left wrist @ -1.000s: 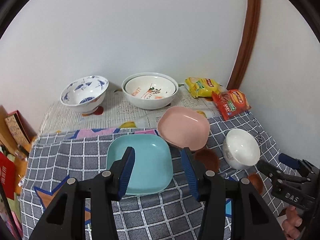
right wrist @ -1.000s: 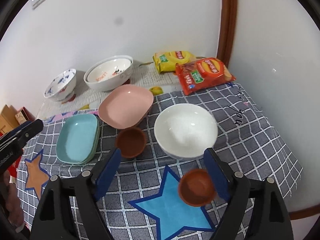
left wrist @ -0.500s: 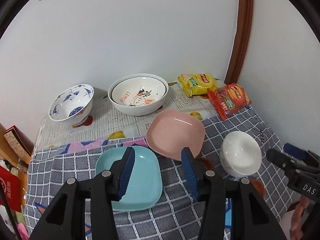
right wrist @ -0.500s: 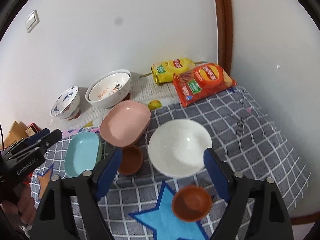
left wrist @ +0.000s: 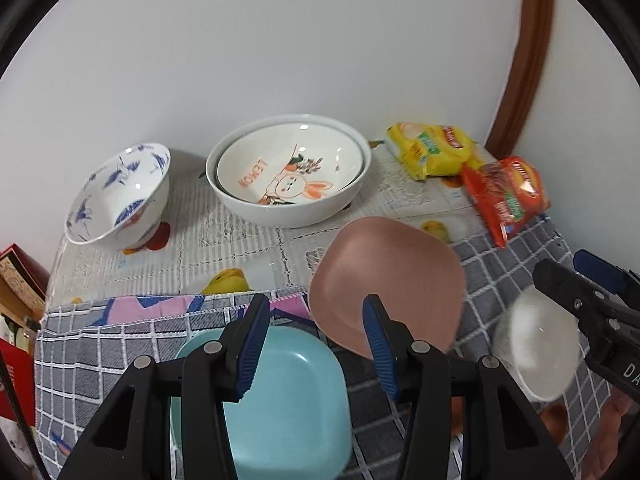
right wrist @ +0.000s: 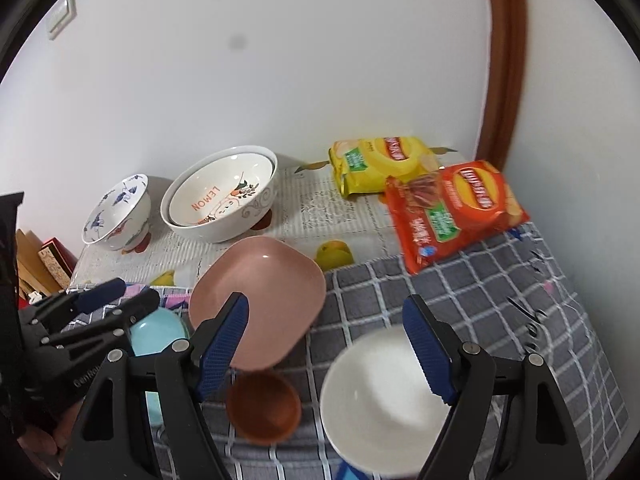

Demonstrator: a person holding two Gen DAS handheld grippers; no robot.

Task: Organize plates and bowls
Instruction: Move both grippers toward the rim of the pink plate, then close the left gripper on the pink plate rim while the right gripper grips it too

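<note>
A pink plate (left wrist: 386,284) leans tilted on a small brown bowl (right wrist: 262,406). A light blue plate (left wrist: 288,396) lies on the checked cloth under my left gripper (left wrist: 316,344), which is open and empty above it. A plain white bowl (right wrist: 380,400) sits below my right gripper (right wrist: 326,346), which is open and empty. At the back, a bunny bowl is nested in a larger white bowl (left wrist: 288,180), and a blue-patterned bowl (left wrist: 120,196) stands to its left. The pink plate (right wrist: 258,300) also shows in the right wrist view.
Yellow (right wrist: 380,164) and red (right wrist: 456,210) snack bags lie at the back right by the wall corner. Boxes (left wrist: 16,276) stand off the table's left edge. A brown door frame (right wrist: 504,60) rises at the right.
Both grippers have moved forward and nearer the table. The dishes look larger and sit lower in both views. No dish has moved.
</note>
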